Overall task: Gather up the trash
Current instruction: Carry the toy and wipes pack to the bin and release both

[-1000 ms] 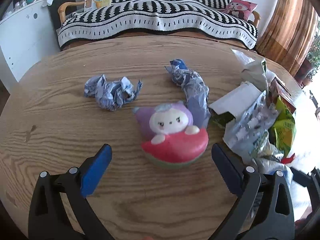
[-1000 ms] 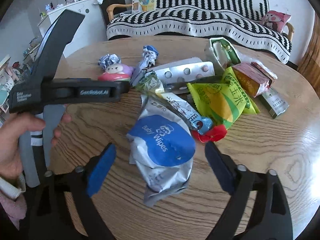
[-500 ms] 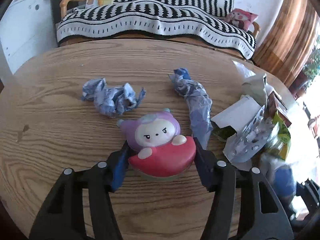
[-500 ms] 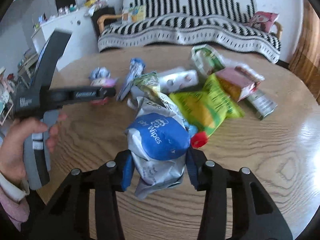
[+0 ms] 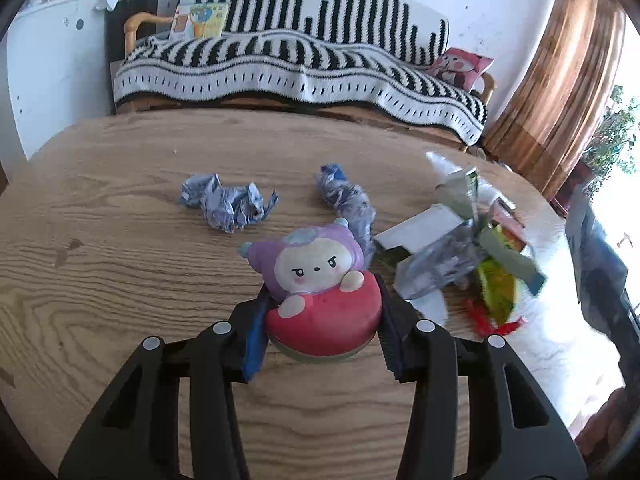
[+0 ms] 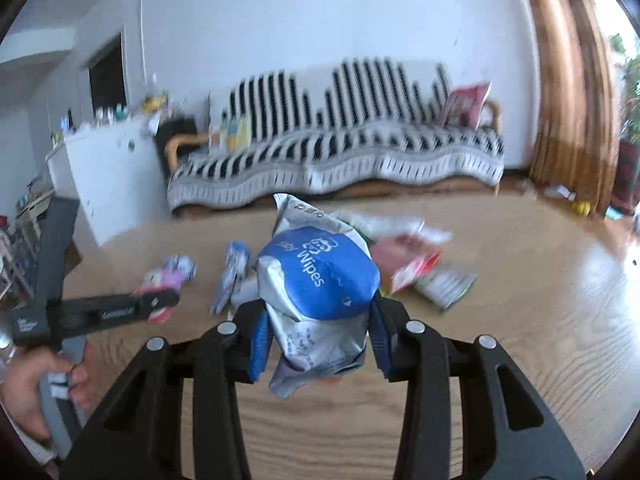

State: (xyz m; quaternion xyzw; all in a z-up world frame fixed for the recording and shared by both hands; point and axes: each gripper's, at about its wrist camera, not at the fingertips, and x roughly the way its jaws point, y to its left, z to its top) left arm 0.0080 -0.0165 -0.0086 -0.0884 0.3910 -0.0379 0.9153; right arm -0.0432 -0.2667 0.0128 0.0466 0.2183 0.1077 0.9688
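The fingers of the left gripper [image 5: 322, 340] have just been closing and now press on both sides of a soft toy [image 5: 318, 292], a purple-hooded figure over a red, melon-like base. The toy sits between the blue pads toward the near edge of the wooden worktop [image 5: 120, 272]. Beyond it, toward the middle of the worktop, lie a crumpled blue-and-white wrapper [image 5: 230, 204] and a twisted blue wrapper [image 5: 348, 200], apart from each other. A blurred heap of packaging [image 5: 468, 252] lies toward the right edge.

The fingers of the right gripper [image 6: 318, 340] have also just been closing and clamp a silver baby wipes pack [image 6: 316, 292] with a blue label; the pack stands up between the pads. Whether its lower end touches the worktop cannot be told. Behind it more wrappers and packets [image 6: 420, 268] lie blurred. At the left edge a hand [image 6: 28, 392] holds the other gripper's handle.
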